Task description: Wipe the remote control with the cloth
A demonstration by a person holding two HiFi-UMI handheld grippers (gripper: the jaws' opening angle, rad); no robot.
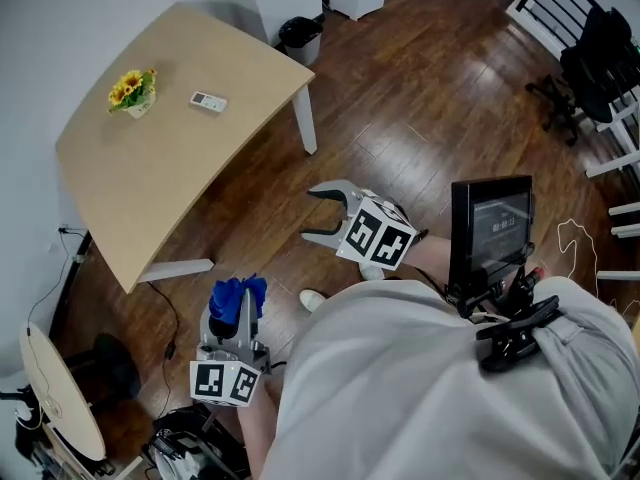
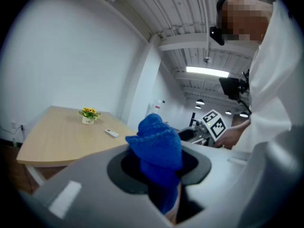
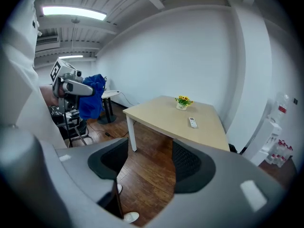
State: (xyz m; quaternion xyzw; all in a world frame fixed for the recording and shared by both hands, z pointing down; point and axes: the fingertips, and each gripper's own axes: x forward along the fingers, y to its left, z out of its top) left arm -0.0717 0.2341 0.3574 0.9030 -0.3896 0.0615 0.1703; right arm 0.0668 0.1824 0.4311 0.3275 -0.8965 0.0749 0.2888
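On the pale wooden table [image 1: 150,178], at the upper left of the head view, lies the small white remote control [image 1: 209,101]. It sits near a little pot of yellow flowers [image 1: 132,90] and well apart from both grippers. We stand on the dark wood floor [image 1: 400,98], off the table's near corner.

The left gripper [image 1: 238,320] pinches a bunched blue terry cloth [image 1: 238,295], which sticks up out of its jaws (the left gripper view shows the fabric filling the gap). The right gripper [image 1: 311,213] has its jaws spread with nothing between them; in its own view only floor shows through the gap.

We judge the task barely begun. The cloth is in hand, but nothing touches the remote control. The approach to the table, any steadying of the remote control and the wiping itself are all left to do.
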